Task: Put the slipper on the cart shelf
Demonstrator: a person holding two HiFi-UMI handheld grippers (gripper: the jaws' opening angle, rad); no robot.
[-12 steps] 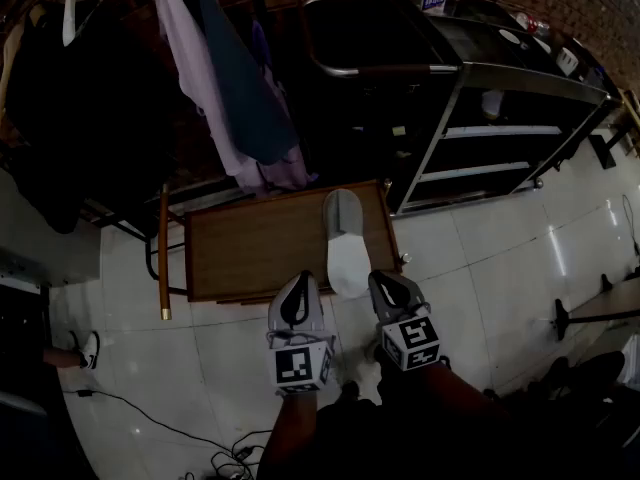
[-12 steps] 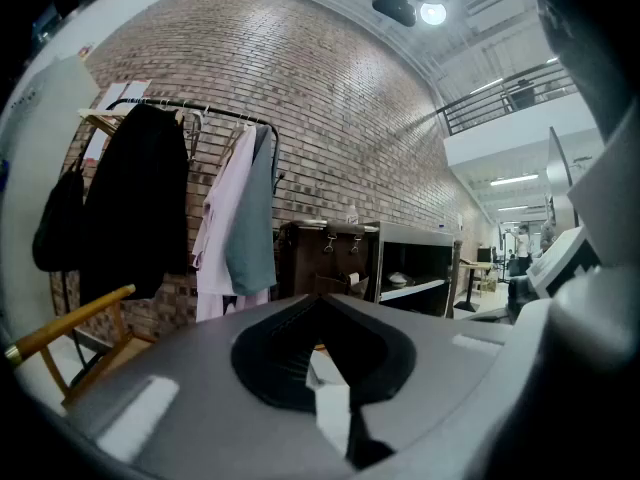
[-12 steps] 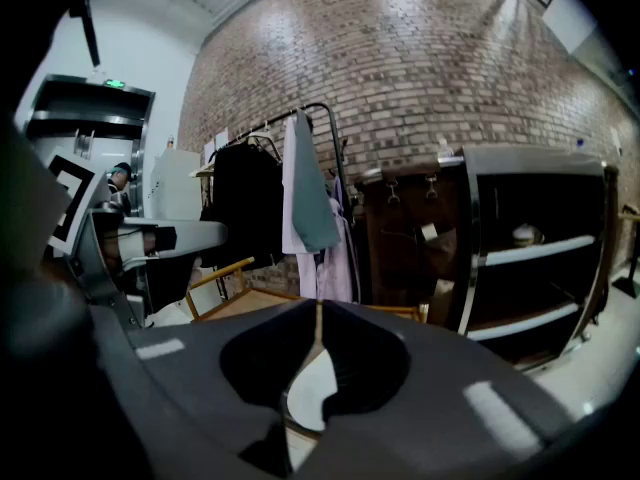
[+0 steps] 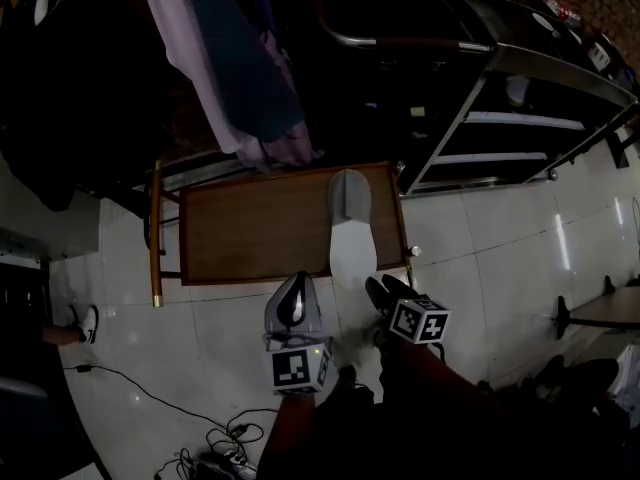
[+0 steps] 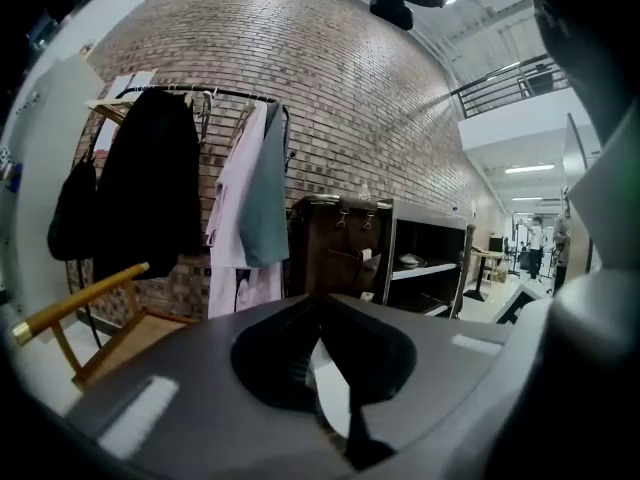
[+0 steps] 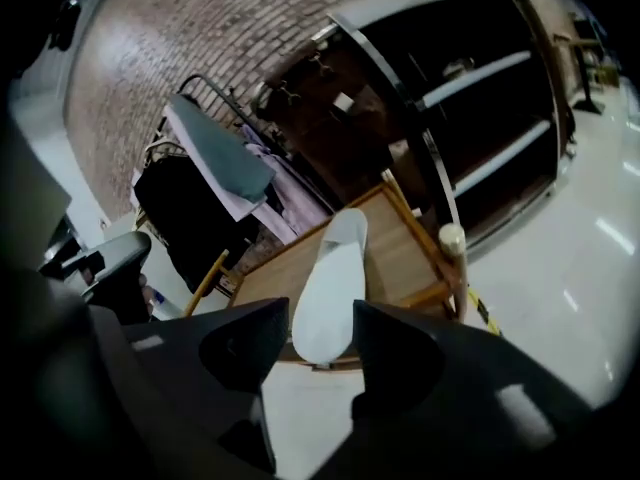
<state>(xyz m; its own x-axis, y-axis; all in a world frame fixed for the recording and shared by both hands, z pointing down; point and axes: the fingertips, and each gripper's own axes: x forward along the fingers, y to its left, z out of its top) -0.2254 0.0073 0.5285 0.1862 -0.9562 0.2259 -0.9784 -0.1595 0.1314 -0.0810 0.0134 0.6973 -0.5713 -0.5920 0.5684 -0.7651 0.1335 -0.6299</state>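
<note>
Slipper [image 4: 350, 233]: one item, pale, with a grey band over the toe. It was found laid flat on a low wooden table [image 4: 250, 230], along the table's right-hand side as seen in the head view. The toe was turned toward the cart, and the heel was set at the near edge, reaching a little past it.

Right gripper [image 4: 380, 288]: it was held low over the tiled floor [image 4: 480, 248], just beside the slipper's heel and to its right, with the tips pointed toward the table. The jaws were found standing wide apart, and nothing was gripped. In the right gripper view the slipper's heel end was framed in the gap between the two tips, lying beyond them and touched by neither pad.

Left gripper [image 4: 298, 280]: it was held just in front of the table's near edge, to the left of the slipper's heel and apart from it. The jaws were seen drawn together at the tips, with nothing caught between them.

Cart [image 4: 560, 68]: dark and metal-framed, fitted with pale shelves [image 4: 520, 120] one above another. It was placed behind and to the right of the table, against a brick wall [image 5: 330, 98]. The slipper lay well apart from those shelves.

Garments [image 4: 240, 78]: pink, blue-grey and black pieces were hung from a rail behind the table
</note>
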